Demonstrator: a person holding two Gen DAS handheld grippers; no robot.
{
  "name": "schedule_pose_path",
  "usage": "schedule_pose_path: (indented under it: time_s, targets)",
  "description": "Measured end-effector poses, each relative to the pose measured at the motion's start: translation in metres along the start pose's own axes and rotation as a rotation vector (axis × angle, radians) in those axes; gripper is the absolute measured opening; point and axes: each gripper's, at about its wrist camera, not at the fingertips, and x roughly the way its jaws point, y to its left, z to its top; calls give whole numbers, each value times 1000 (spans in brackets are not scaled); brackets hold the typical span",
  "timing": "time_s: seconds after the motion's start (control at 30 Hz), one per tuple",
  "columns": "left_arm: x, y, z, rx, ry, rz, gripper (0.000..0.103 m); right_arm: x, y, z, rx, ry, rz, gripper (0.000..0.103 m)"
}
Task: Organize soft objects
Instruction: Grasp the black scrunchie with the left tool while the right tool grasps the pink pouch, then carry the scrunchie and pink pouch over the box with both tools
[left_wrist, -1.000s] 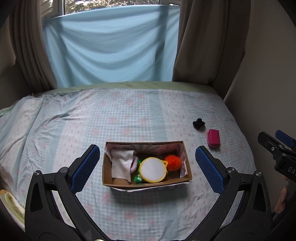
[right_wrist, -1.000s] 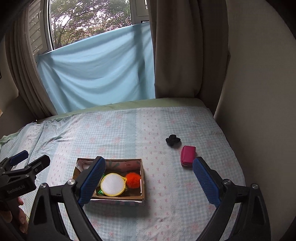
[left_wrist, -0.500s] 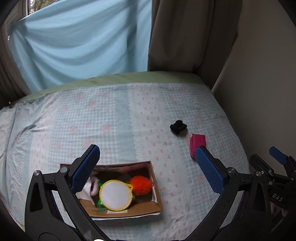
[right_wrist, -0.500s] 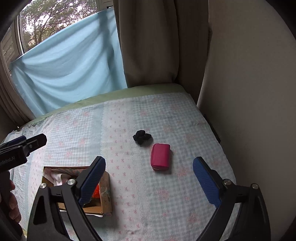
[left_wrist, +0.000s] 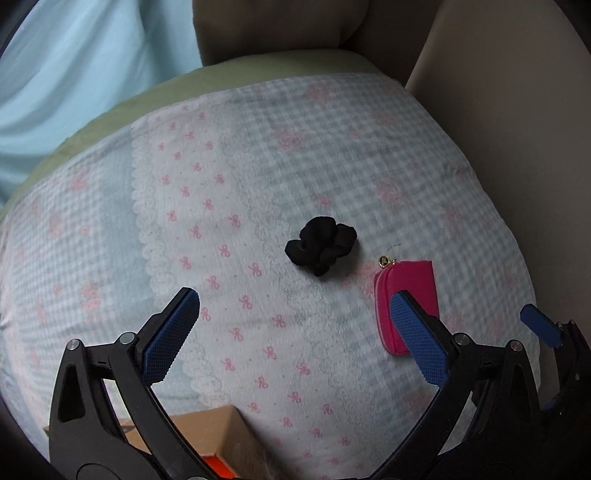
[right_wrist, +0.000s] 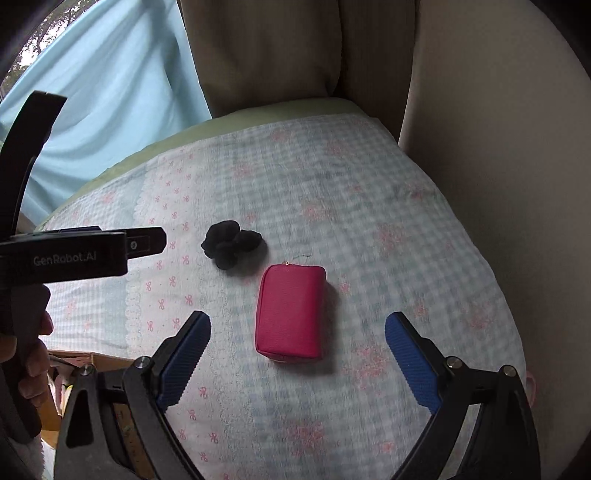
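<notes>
A black scrunchie (left_wrist: 320, 245) lies on the bedspread ahead of my open, empty left gripper (left_wrist: 295, 325). A pink zip pouch (left_wrist: 408, 295) lies to its right, partly behind my left gripper's right finger. In the right wrist view the pouch (right_wrist: 290, 310) lies just ahead of my open, empty right gripper (right_wrist: 297, 354), centred between the fingers, with the scrunchie (right_wrist: 232, 248) beyond it to the left. The cardboard box (left_wrist: 210, 435) shows only a corner at the bottom, with something orange inside.
The bed has a blue-and-pink checked bedspread (left_wrist: 258, 166). A beige wall (right_wrist: 498, 147) runs along its right side; curtains (right_wrist: 277, 48) and a light blue cloth (right_wrist: 110, 92) hang behind. The left gripper's body (right_wrist: 74, 254) and the hand holding it show at the right wrist view's left edge.
Both grippers have moved right and forward, away from the box toward the scrunchie and pouch, which now look much nearer. The box has slid almost out of both views. Both grippers stayed open.
</notes>
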Motion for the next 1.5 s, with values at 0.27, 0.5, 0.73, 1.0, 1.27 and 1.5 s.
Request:
schedule_pose_path:
  time_s: [0.27, 0.5, 0.73, 1.0, 1.27, 1.5]
  targets:
    - [90, -17, 17, 85, 69, -25, 101, 93, 3, -17, -19, 65, -23, 94]
    - [128, -23, 21, 109, 109, -32, 60, 139, 6, -11, -35, 98, -21, 78]
    - [135, -26, 20, 127, 99, -9, 22, 155, 7, -8, -47, 135, -18, 57]
    - [127, -19, 25, 122, 87, 10, 16, 153, 10, -6, -58, 128, -12, 46]
    - [94, -16, 28, 111, 55, 20, 15, 137, 6, 0, -41, 122, 24, 39]
    - [45, -19, 19, 99, 12, 19, 15, 107, 9, 5, -34, 84, 35, 38]
